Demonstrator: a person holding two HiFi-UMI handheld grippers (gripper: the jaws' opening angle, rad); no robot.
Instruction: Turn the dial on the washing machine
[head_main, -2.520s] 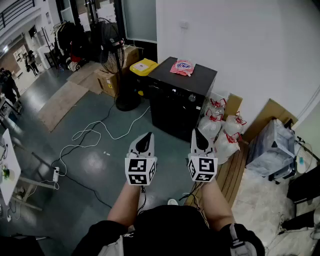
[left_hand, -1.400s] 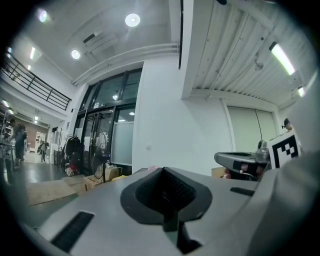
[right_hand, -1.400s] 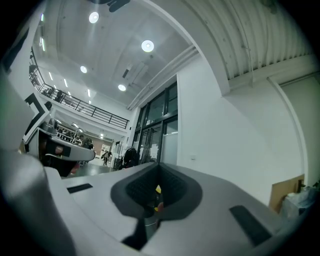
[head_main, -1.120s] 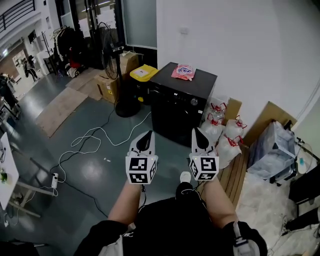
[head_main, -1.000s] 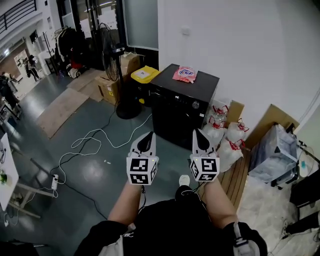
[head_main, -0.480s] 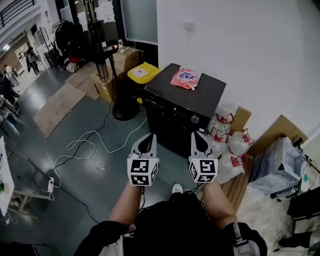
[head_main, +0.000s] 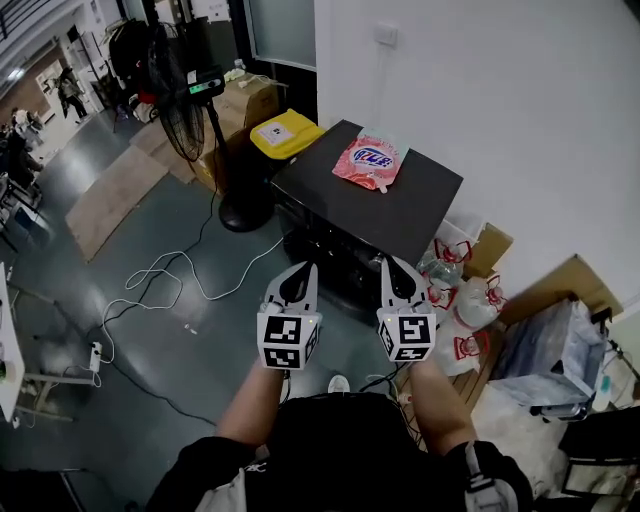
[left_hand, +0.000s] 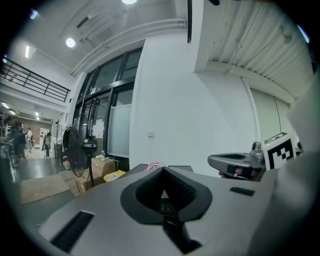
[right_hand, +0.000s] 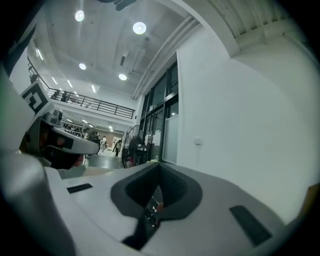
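Washing machine (head_main: 400, 205), a black box with a flat dark top, stands against the white wall (head_main: 520, 120), just ahead of and below both grippers in the head view. Its front face falls away so steeply from the camera that the dial cannot be picked out; it may lie behind the right gripper's tip. To the machine's left a black pedestal fan (head_main: 185, 95) rises from the grey floor (head_main: 130, 230), with cardboard boxes (head_main: 245, 100) behind it and a yellow-lidded bin (head_main: 285, 133) just beside the machine's far left corner. On the right, white bags with red ties (head_main: 470, 300) are heaped against the machine's side. The left gripper (head_main: 299, 270) and the right gripper (head_main: 392, 264) are held side by side, near each other but apart, both pointing at the machine's front and touching nothing. Each gripper view shows its jaws pressed together with nothing between them. A pink packet (head_main: 367, 162) lies flat on the machine's top, toward the back. A thin white cable (head_main: 170, 285) loops across the floor to the left.
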